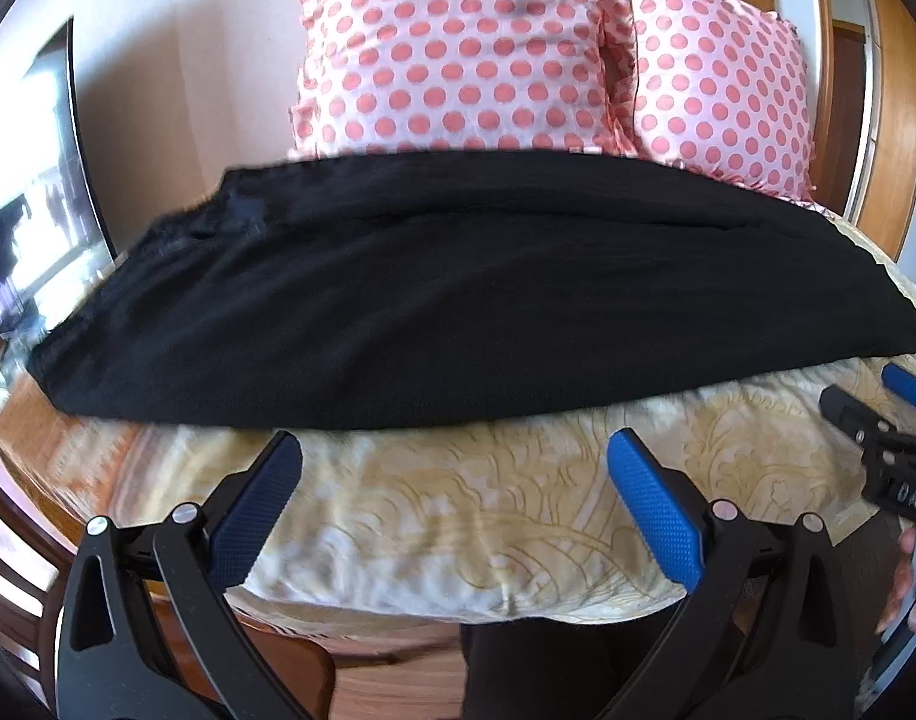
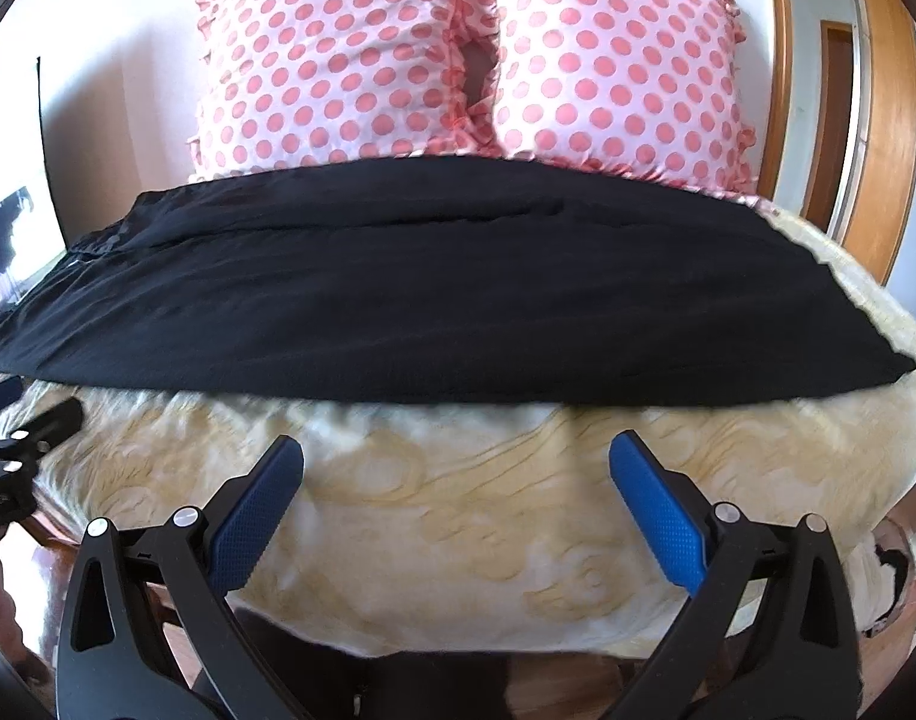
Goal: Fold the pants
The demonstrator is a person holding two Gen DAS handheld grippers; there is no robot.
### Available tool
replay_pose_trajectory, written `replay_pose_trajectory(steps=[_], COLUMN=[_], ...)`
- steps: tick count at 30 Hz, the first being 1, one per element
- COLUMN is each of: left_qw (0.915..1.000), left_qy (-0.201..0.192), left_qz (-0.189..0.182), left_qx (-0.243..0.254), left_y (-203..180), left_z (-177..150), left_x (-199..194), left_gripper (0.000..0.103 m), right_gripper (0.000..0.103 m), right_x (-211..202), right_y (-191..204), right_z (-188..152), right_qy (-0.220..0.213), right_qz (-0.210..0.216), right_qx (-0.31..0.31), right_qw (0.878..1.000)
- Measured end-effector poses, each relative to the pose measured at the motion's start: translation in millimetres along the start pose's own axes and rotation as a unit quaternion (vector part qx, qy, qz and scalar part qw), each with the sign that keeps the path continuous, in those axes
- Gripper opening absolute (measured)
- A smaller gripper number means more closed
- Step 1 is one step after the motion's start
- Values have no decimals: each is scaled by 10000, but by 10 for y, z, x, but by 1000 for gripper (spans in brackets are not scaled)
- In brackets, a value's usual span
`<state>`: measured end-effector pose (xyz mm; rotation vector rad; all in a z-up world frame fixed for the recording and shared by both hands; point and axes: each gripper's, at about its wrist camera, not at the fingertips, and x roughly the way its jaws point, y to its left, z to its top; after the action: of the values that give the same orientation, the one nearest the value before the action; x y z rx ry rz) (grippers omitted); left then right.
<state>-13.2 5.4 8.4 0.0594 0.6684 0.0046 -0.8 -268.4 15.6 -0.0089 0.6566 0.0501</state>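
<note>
Black pants (image 1: 446,294) lie flat across the cream patterned bedspread (image 1: 458,510), folded lengthwise, waistband at the left. They also show in the right wrist view (image 2: 434,288). My left gripper (image 1: 455,450) is open and empty, just short of the pants' near edge. My right gripper (image 2: 456,453) is open and empty, also just short of the near edge. The right gripper shows at the right edge of the left wrist view (image 1: 877,420). The left gripper shows at the left edge of the right wrist view (image 2: 14,426).
Two pink polka-dot pillows (image 1: 458,48) (image 2: 613,72) stand behind the pants against the wall. A wooden door frame (image 2: 877,138) is at the right. The wooden bed edge (image 1: 50,468) and floor lie at the lower left.
</note>
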Motion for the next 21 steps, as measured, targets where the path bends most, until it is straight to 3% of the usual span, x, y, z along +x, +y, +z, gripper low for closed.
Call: replay_pose_trajectory(steps=[5, 9, 15, 21], left_qw=[9995, 9975, 9948, 9914], left_qy=[-224, -317, -78, 101], left_qz=[198, 595, 843, 1010], left_qx=[-66, -213, -569, -829], left_y=[186, 388, 685, 872], left_z=[341, 697, 1233, 1651], left_x=[-121, -18, 403, 893], left_gripper=[101, 101, 101, 101], right_gripper=[102, 102, 102, 102], right_x=[31, 241, 1063, 1920], right_y=[-288, -681, -1394, -1976], right_z=[415, 962, 1808, 2251], right_qy=[-260, -268, 103, 492], right_qz=[-296, -830, -1681, -2212], right_qx=[57, 149, 670, 1099], right_qw=[9992, 9961, 9834, 9678])
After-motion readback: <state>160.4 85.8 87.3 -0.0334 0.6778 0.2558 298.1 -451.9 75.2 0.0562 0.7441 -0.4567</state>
